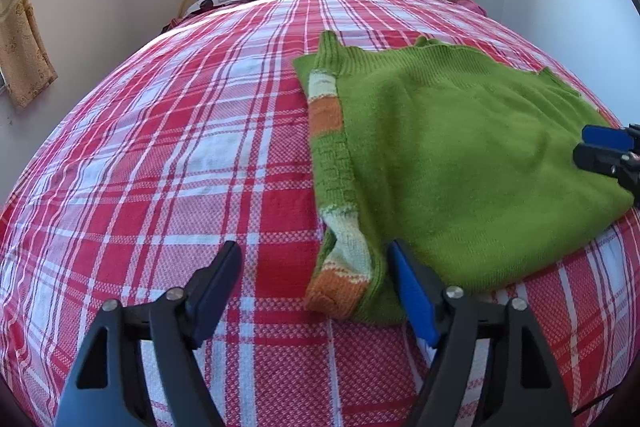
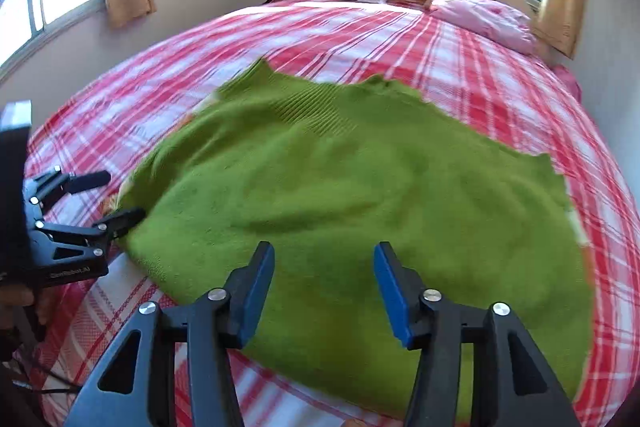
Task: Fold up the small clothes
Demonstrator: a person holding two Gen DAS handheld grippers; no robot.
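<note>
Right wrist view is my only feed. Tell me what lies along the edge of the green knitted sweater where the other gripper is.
Observer: A knitted sleeve banded in green, orange and cream lies folded in along that edge of the green knitted sweater, running its length.
Operator: Say whether the left gripper has hold of it.
Observer: No. The left gripper is open. The sleeve's orange cuff lies between its fingers, unclamped.
</note>
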